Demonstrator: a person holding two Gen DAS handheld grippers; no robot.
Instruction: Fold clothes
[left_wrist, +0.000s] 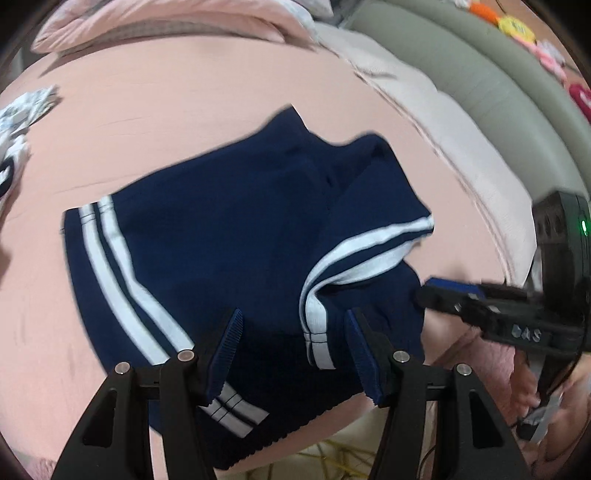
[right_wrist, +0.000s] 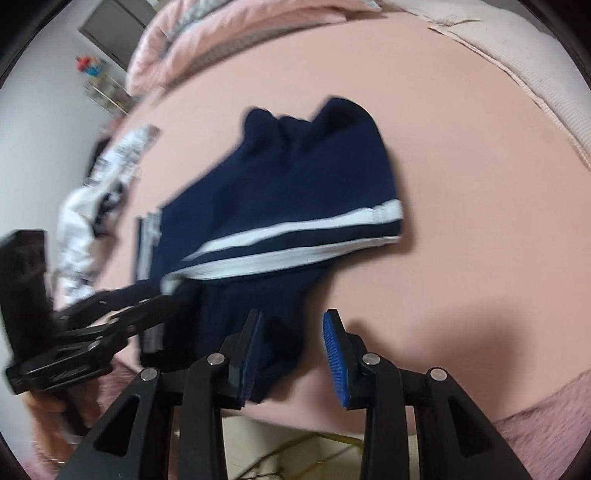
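One navy shorts (left_wrist: 229, 229), two white side stripes, two hand-held grippers (left_wrist: 293, 354) agape

Both grippers, left (left_wrist: 293, 350) and right (right_wrist: 293, 354), are black with silver pivot screws and ribbed blue pads (right_wrist: 334, 350); a fuzzy pink sleeve (right_wrist: 546, 424) shows.

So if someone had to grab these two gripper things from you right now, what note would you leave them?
Left gripper: open, hovering over the near edge of the navy shorts.
Right gripper: open, holding nothing, at the shorts' near right corner.
The shorts lie on the pink bed sheet, one leg partly flipped over, stripes showing. A white patterned garment waits at the far left.
Done: fold begun. Left: flatten, finish folding, then the other garment.
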